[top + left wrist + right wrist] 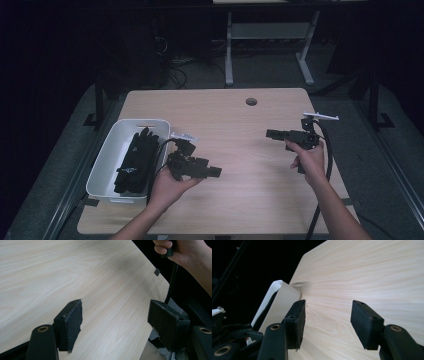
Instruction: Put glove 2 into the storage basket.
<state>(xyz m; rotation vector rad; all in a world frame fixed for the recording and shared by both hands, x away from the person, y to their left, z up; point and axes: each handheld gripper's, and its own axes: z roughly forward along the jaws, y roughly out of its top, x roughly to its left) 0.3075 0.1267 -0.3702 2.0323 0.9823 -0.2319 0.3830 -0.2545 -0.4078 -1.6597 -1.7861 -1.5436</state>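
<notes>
Light wooden table [240, 150] with a round cable hole [251, 101] near its far edge; dark floor and the legs of a white desk frame [228, 55] beyond. At the table's left side sits a white rectangular plastic bin [107, 160], long axis running near to far, and inside it lies a pile of black fabric gloves [134, 162] taking up most of the bin's floor, fingers toward the far end. Left gripper [214, 172], black, held in the person's left hand [167, 187] just right of the bin, jaws pointing right across the table; a cable loops from it back over the bin's right wall. In the left gripper view its two black padded jaws stand well apart over bare wood [75, 277], nothing between them: released. The right hand [180, 252] shows in that view at the top right corner, gripping a dark handle with a cable hanging down past the table edge. Right gripper [270, 133], black, held in the right hand [310, 160] over the right half of the table, jaws pointing left toward the bin, grey plate on top, cable trailing down toward the near edge. In the right gripper view its jaws stand apart over bare wood, nothing between them: released as well; the bin's white corner [284, 297] lies beyond the left jaw, well apart from it. The two grippers face each other, a stretch of bare table between them
</notes>
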